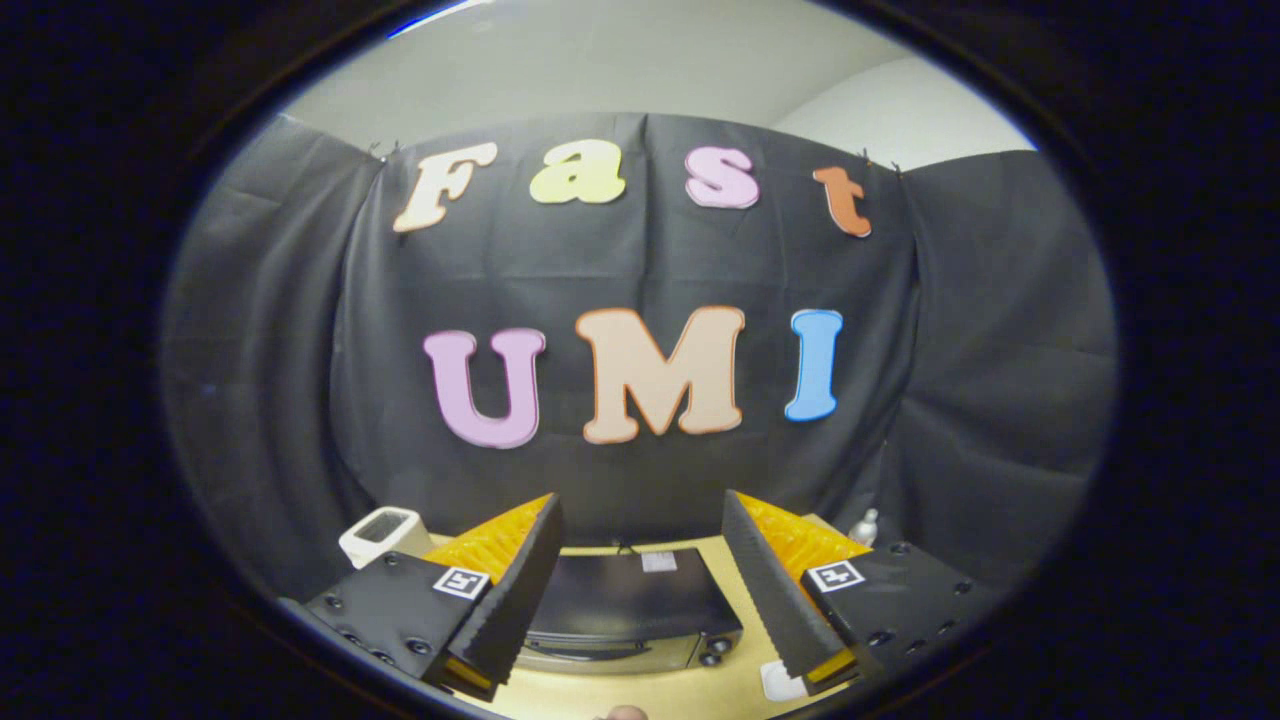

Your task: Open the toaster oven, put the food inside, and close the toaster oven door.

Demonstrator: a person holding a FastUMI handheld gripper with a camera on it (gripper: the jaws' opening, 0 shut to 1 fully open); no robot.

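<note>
A black toaster oven [630, 600] sits on the light wooden table [740, 590], seen from above and in front, its door shut with the handle and two knobs along its front. My gripper [640, 590] hangs well above it, open, with the oven showing in the wide gap between the two fingers and nothing held. A small white item [778, 682] lies on the table by the right finger, partly hidden by it. What it is cannot be made out.
A white rectangular container [380, 533] stands at the table's back left, beyond the left finger. A small pale bottle-like object [865, 527] stands at the back right. Black cloth walls close the booth behind and on both sides.
</note>
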